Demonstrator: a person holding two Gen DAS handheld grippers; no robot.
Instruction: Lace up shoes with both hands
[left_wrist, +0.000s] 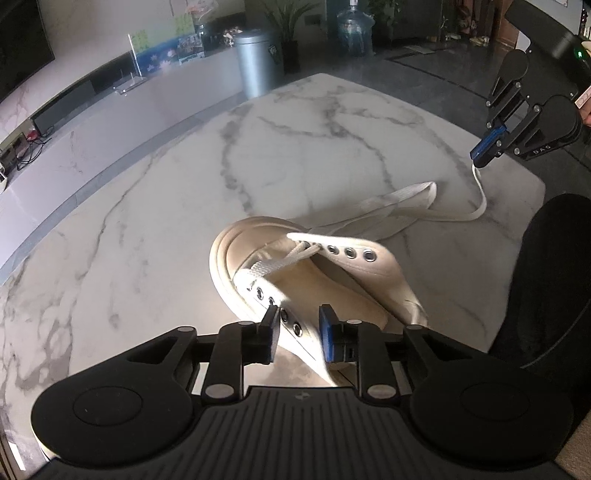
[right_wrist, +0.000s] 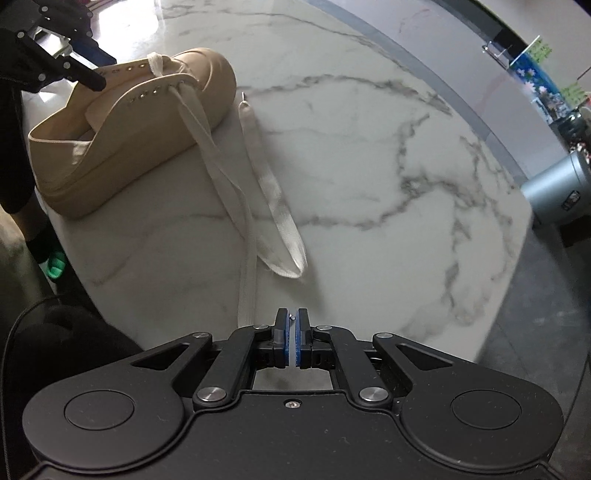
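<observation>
Two claws at work: the right gripper (right_wrist: 292, 339) pinches the lace tip (right_wrist: 292, 316) shut between its pads, while the left gripper (left_wrist: 298, 334), part-open, straddles the shoe's (left_wrist: 295, 280) eyelet flap (left_wrist: 291, 326) unclamped, so any tug could drag the shoe sideways.

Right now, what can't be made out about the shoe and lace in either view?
- Shoe heel: left wrist view, hidden behind the left gripper and its body.
- Shoe's far side: right wrist view, turned away from the camera.
- Lace tip: right wrist view, a clear tip sits between the right gripper's shut jaws; how much is pinched is hidden.
- Left pads' contact with the eyelet flap: too close to tell.
</observation>
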